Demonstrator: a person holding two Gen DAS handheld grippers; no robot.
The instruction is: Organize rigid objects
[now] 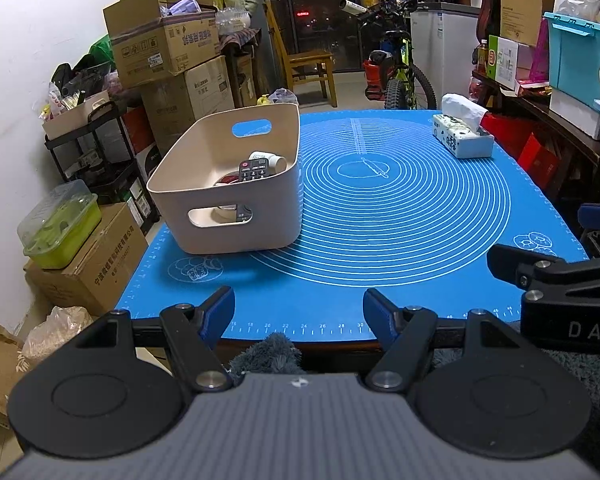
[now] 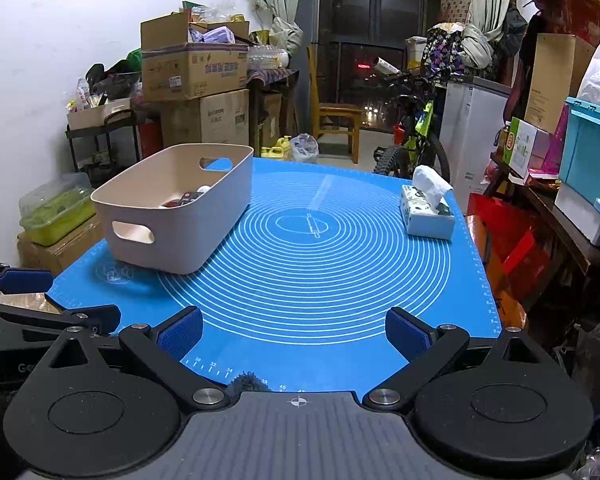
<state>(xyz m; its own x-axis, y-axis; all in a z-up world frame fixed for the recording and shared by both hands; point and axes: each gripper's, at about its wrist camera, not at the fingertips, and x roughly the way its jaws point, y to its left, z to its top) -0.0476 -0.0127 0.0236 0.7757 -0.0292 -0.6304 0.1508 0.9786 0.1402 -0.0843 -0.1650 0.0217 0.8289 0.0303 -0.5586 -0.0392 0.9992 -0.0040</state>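
While both jaws stand apart, empty: left gripper (image 1: 299,312), right gripper (image 2: 294,332) marked "DAS" | beige plastic bin (image 1: 204,216) holding black remote (image 1: 255,169), blue silicone mat's (image 1: 380,280) left edge | floral tissue box (image 1: 462,138), far-right corner

I see a bright blue mat (image 1: 400,208) printed with thin white concentric rings and ruler marks. My basket (image 1: 220,208) is pale beige; inside lies a black remote (image 1: 254,169) with a red button. The tissue box (image 1: 462,140) is white with dark green print. Both grippers' pads (image 2: 180,334) are blue on black.
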